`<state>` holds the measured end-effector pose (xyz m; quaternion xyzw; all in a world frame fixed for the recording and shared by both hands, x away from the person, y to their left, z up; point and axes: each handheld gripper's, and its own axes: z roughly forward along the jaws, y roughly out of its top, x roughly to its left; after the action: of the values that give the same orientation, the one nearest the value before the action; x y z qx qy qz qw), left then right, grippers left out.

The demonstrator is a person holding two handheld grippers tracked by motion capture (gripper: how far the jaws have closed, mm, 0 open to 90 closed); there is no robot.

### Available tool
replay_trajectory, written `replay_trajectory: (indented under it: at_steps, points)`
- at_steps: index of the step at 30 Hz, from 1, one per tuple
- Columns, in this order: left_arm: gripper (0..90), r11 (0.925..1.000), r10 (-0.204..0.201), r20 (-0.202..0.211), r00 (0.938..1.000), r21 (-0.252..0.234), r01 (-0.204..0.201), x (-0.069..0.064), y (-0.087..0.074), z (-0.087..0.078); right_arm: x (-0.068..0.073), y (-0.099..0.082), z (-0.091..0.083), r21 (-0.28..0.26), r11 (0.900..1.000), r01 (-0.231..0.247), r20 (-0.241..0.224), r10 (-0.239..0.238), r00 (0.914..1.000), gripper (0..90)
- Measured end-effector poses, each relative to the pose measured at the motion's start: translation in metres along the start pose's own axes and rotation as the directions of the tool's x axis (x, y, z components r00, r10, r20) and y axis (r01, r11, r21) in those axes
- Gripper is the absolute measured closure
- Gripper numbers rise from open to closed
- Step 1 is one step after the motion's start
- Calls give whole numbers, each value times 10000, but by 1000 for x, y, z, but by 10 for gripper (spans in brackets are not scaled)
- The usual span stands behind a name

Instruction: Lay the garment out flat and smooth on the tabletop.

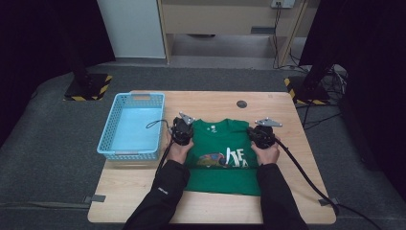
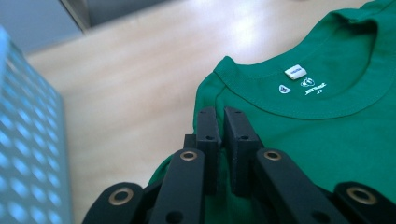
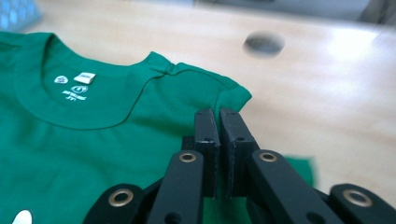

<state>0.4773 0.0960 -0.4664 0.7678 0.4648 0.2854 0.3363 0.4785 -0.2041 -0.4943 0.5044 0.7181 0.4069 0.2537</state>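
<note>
Shirt (image 1: 221, 158) flat on counter (image 1: 287, 191), right of basket (image 1: 131, 125). Left hand-held gripper (image 2: 217, 122) and right hand-held gripper (image 3: 217, 122) clamped on shoulders. Step: fold grasp. Next, you lift both evenly, fold toward near hem.

The green T-shirt (image 1: 221, 160) carries white letters on its chest print (image 1: 230, 158), roughly "HEA", partly covered. Inside its collar (image 2: 299, 100) sit a small white tag (image 2: 295, 72) and tiny white printed marks, too small to read.
</note>
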Motion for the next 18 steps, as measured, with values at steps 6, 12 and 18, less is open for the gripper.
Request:
replay_trajectory:
  at_steps: [6,12,18]
  points:
    - [691,9859,377,-964,9946,-1588,-527,4,31,-3,0,19,-10,-2066,9784,-63,1272,332,9913,789]
    - [473,9953,-72,-533,9986,-967,20,6,30,2,-5,17,-3,-1374,9904,171,1987,106,9800,548]
    - [390,9965,-764,92,9970,-343,767,10,14,-5,-9,10,-10,-837,9965,-13,1529,142,9881,472]
